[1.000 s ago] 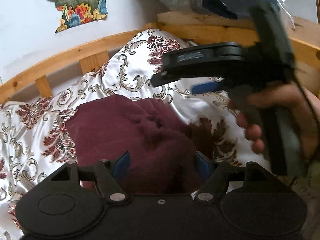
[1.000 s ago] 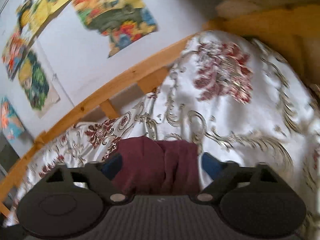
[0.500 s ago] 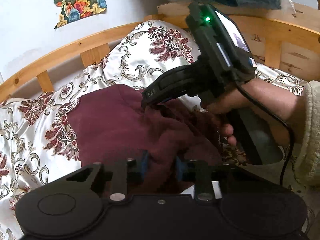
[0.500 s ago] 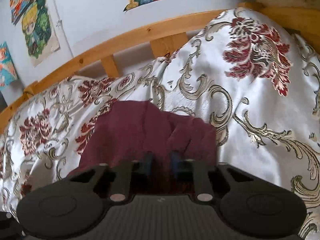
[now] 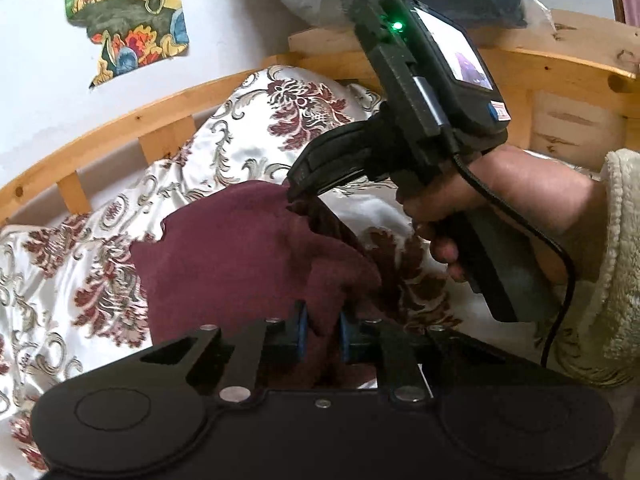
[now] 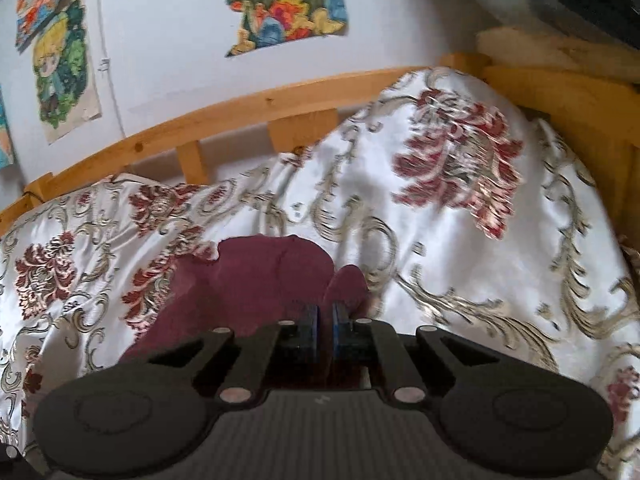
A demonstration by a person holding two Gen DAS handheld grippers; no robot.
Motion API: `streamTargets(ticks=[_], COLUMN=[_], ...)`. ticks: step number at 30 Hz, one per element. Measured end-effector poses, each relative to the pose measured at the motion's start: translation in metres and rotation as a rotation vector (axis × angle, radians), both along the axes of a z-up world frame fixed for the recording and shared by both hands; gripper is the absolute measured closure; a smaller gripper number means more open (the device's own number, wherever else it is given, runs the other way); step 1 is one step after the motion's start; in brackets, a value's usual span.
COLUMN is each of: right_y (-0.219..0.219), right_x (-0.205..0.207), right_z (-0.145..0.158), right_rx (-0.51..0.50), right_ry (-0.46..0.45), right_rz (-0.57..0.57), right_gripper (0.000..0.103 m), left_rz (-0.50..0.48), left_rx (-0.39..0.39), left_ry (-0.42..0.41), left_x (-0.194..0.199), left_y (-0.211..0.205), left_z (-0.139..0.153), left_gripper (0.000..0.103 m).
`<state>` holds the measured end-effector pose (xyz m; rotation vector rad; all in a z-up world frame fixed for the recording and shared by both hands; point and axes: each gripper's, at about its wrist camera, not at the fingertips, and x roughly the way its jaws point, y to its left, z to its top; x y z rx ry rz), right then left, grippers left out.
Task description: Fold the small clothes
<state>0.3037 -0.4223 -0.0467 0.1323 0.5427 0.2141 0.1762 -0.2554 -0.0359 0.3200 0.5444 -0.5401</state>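
Left claw (image 5: 320, 334) closing on the maroon garment's (image 5: 248, 256) near edge; right claw (image 6: 325, 326) clamped on its far corner — cloth stretches between them.

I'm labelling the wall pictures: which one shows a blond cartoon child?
The left poster in the right wrist view: blond head above green. The torn picture to its right shows only bright shapes under a dark green band.

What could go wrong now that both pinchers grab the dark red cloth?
The left gripper is closing on a thick bunch of the maroon garment, so the fold may come out lumpy. The right gripper pinches only a thin edge, which could slip free. The shiny bedspread might let the cloth slide.
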Motion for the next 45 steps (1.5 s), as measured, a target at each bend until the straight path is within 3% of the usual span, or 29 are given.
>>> streamTargets(ticks=[3,7,9,11,15,19,21,26,29,39,45], right_y=[-0.006,-0.007,-0.007,-0.007,-0.012,-0.019,-0.023,-0.028,-0.028,-0.015,-0.019], right_x=[0.0,0.003,0.004,0.006,0.007,0.003,0.0,-0.008,-0.012,-0.018,-0.011], right_z=[-0.004,-0.012,-0.015,-0.018,-0.021,-0.019,-0.017,-0.011,-0.008,-0.01,-0.019], right_rx=[-0.005,-0.014,-0.017,-0.014,0.014,0.06,0.085,0.185,0.23,0.138,0.165], right_ry=[0.031,0.054,0.062,0.072,0.084,0.085,0.081,0.075,0.083,0.124,0.185], right_rz=[-0.014,-0.011,-0.01,-0.011,-0.02,-0.042,-0.047,0.013,0.064,0.145,0.124], right_gripper=[0.095,0.094,0.094,0.094,0.092,0.071,0.065,0.025,0.018,0.006,0.004], left_rz=[-0.005,0.01,-0.001,-0.039,-0.048,0.074,0.175,0.367,0.393,0.417,0.421], left_rx=[-0.037,-0.128,-0.198,-0.26,-0.349,-0.477,-0.541,-0.569,-0.557,-0.439,-0.457], left_ry=[0.037,0.109,0.145,0.166,0.12,0.101,0.1,0.175,0.215,0.342,0.391], left_x=[0.003,0.009,0.011,0.011,0.007,0.019,0.028,0.048,0.054,0.059,0.061], left_y=[0.002,0.015,0.024,0.032,0.053,0.079,0.093,0.117,0.124,0.115,0.118], left_z=[-0.004,-0.008,-0.006,-0.003,0.006,0.014,0.017,0.01,0.002,-0.03,-0.042], left_gripper=[0.086,0.077,0.064,0.04,0.02,0.002,0.001,0.001,0.001,0.001,0.001])
